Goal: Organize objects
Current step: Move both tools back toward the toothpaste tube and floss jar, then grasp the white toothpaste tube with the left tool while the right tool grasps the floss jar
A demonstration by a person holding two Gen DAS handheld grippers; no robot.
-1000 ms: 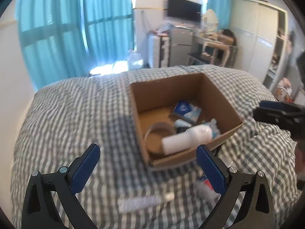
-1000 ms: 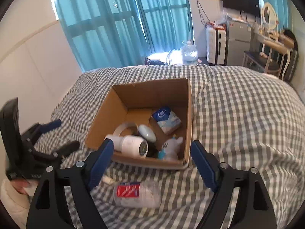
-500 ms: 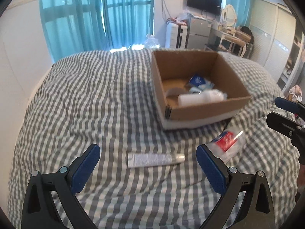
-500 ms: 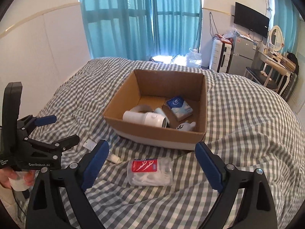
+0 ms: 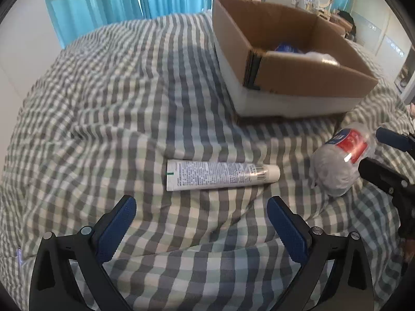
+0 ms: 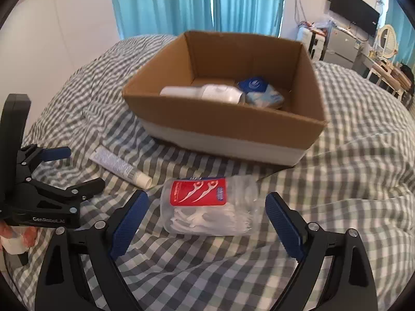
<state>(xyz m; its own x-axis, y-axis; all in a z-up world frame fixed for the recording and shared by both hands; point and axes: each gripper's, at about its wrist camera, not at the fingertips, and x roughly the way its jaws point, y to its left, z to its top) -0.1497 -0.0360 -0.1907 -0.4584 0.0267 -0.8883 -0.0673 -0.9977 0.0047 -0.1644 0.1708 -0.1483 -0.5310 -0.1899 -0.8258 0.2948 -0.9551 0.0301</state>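
Note:
A white tube (image 5: pixel 223 175) lies flat on the checked bedspread, just ahead of my open left gripper (image 5: pixel 202 213); it also shows in the right wrist view (image 6: pixel 119 164). A clear bag of floss picks with a red label (image 6: pixel 207 208) lies between the fingers of my open right gripper (image 6: pixel 206 211), apart from both; it also shows in the left wrist view (image 5: pixel 342 155). A cardboard box (image 6: pixel 225 124) stands behind them, holding a white bottle (image 6: pixel 207 93) and a blue tissue pack (image 6: pixel 259 90). The left gripper shows in the right wrist view (image 6: pixel 67 167).
The grey-and-white checked bedspread (image 5: pixel 103 103) is rumpled and soft. Blue curtains (image 6: pixel 197 2), a wall TV (image 6: pixel 354 11) and a dressing table (image 6: pixel 386 59) stand beyond the bed.
Both grippers have come down and closer to the bed. The tube now sits just ahead of the left gripper and the floss pick bag between the right gripper's fingers.

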